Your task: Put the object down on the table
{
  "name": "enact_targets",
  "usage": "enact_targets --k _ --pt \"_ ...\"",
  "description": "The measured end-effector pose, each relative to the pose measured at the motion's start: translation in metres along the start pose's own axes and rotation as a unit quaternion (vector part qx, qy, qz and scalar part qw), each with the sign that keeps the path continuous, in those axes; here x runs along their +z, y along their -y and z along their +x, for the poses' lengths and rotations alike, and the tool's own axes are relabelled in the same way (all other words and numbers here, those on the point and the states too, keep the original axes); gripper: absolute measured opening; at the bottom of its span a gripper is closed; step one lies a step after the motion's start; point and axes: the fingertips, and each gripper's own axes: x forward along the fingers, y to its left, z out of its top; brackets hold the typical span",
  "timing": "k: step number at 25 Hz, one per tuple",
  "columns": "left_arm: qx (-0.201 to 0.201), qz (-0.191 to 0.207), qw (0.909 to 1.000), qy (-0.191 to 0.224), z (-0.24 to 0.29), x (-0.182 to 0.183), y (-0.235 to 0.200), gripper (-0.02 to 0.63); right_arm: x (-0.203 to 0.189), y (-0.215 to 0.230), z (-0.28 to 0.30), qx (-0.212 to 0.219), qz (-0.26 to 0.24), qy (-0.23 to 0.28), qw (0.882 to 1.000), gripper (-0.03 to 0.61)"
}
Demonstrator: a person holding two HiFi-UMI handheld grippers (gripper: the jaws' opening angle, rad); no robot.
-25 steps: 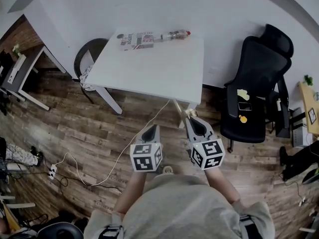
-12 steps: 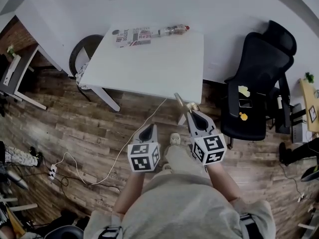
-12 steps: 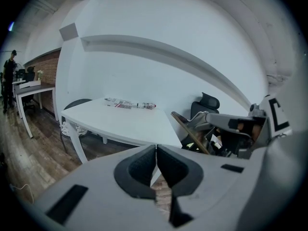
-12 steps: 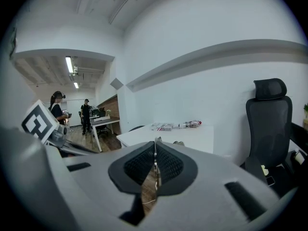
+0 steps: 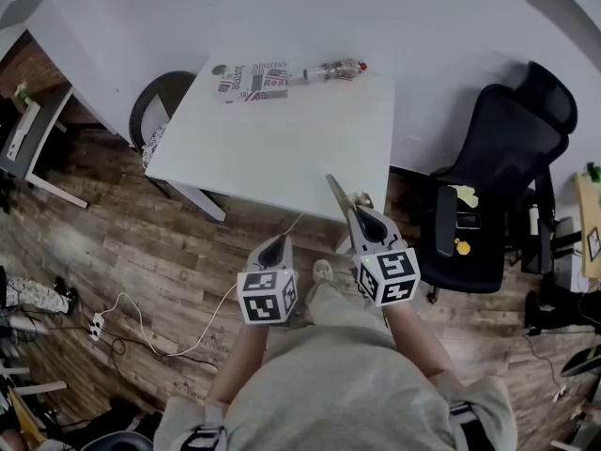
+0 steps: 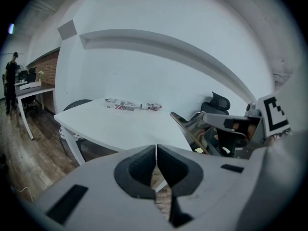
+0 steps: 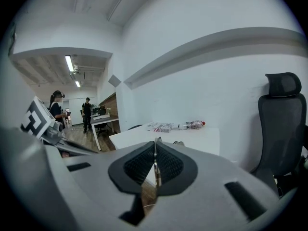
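Since a second ago, both claws have neared the counter [image 5: 272, 139]. Right claw [image 5: 358, 214] is clamped on a flat metal blade [image 5: 336, 193], which projects from its tips over the counter's near edge. Left claw [image 5: 279, 243] is closed and empty.

No luck reading anything — the printed packet [image 5: 252, 79] at the far edge of the table [image 5: 282, 148] shows red and dark lettering, too small to make out; the bottle [image 5: 336, 68] beside it wears a label — equally illegible.

Grey shirt [image 5: 329, 383], grey left claw [image 5: 279, 242], right claw [image 5: 359, 213], black pads [image 6: 137, 170], square-marked cubes [image 5: 267, 296]
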Motion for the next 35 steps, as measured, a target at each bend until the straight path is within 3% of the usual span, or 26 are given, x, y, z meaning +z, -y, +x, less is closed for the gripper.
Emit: enact_targets --k 13,35 --pt "0.019 -0.018 0.9997 0.000 0.081 0.064 -0.015 0.011 0.008 0.057 0.116 0.028 -0.009 -0.043 0.999 0.012" --pt "0.032 -0.024 0.9990 -0.022 0.158 0.090 -0.035 0.011 -0.049 0.099 0.229 0.046 -0.027 -0.136 0.989 0.012"
